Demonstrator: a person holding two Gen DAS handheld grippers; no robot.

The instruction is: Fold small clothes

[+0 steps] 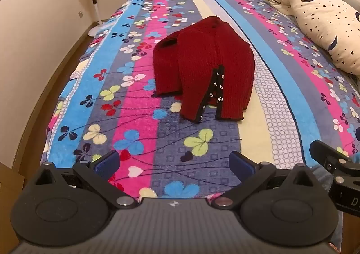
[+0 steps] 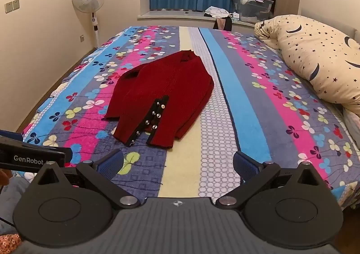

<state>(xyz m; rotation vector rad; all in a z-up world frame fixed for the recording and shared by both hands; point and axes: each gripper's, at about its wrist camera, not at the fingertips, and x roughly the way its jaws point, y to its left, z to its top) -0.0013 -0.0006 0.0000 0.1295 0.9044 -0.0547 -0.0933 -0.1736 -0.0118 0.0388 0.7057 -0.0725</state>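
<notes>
The left claw (image 1: pixel 175 162) was tilted steeply down over the near end of the bed (image 1: pixel 265 132), its blue-padded fingers (image 1: pixel 107 162) spread as wide as they went, with nothing between them. The right claw (image 2: pixel 178 163) stood just beside it at a shallower tilt, its ribbed blue pads (image 2: pixel 245 165) equally far apart and empty; both hung short of the cardigan without touching it.

The red cardigan (image 1: pixel 202 67) lay past both claws, near the middle of the bed. It was a ribbed knit, its sides folded inward into a long, narrow shape, collar at the far end. A black-edged front band with small shiny metal studs (image 1: pixel 217 89) ran to its near hem, where the two front panels parted a little.

Beneath the cardigan, a fleecy blanket (image 2: pixel 225 100) carried lengthwise stripes of blue, pink, grey and cream, strewn with clover-shaped flowers. Right of the cardigan, a plump cream pillow (image 2: pixel 319 55) printed with dark stars and moons lay along the bed's edge.
</notes>
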